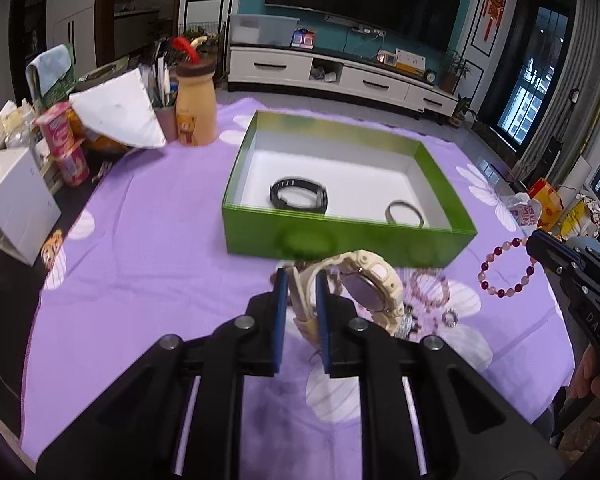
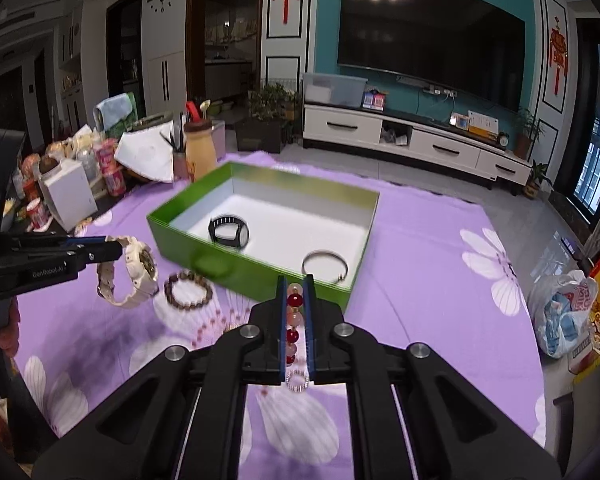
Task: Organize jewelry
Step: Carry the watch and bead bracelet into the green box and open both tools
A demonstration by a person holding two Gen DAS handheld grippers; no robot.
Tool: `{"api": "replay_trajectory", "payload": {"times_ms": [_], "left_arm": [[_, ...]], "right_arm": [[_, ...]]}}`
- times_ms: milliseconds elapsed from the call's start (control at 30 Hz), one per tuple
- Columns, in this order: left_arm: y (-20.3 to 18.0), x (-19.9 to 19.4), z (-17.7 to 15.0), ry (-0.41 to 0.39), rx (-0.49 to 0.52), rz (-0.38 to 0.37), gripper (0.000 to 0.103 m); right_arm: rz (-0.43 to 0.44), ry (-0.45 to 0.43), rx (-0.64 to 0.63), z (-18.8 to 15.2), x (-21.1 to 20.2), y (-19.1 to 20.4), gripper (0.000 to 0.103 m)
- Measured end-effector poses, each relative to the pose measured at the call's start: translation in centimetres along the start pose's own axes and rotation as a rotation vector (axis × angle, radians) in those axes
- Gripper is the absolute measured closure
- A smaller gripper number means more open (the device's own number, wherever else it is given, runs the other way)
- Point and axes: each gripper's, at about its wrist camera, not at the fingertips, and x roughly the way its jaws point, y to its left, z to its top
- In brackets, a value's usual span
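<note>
My left gripper (image 1: 301,280) is shut on the strap of a cream watch (image 1: 370,286), held above the purple cloth; the same watch (image 2: 134,270) shows in the right wrist view hanging from that gripper (image 2: 118,246). My right gripper (image 2: 295,286) is shut on a red-and-pink bead bracelet (image 2: 294,322), which dangles at the right of the left wrist view (image 1: 506,266). A green box (image 1: 348,236) holds a black band (image 1: 299,196) and a thin metal bangle (image 1: 405,213). A brown bead bracelet (image 2: 188,288) and a small ring (image 2: 297,381) lie on the cloth.
Cluttered items crowd the table's left: a white box (image 1: 16,200), pink cans (image 1: 66,144), a tan bear bottle (image 1: 195,108). Plastic bags (image 2: 568,312) sit on the floor at the right. A hand (image 2: 4,332) grips the left tool's handle.
</note>
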Motion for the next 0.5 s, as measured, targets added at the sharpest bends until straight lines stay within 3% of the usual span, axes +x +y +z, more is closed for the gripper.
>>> {"api": "replay_trajectory", "payload": {"times_ms": [200,500], "left_arm": [[-1.0,1.3,3.0,-0.015,0.017,-0.01,0.09],[-3.2,5.8,7.7,-0.005,0.066,0.007,0.089]], "right_arm": [[0.028,-0.034,0.026,2.7,1.4,-1.2,0.096],[0.086,0.001,0.034,5.3,6.1,-1.6,0.096]]}}
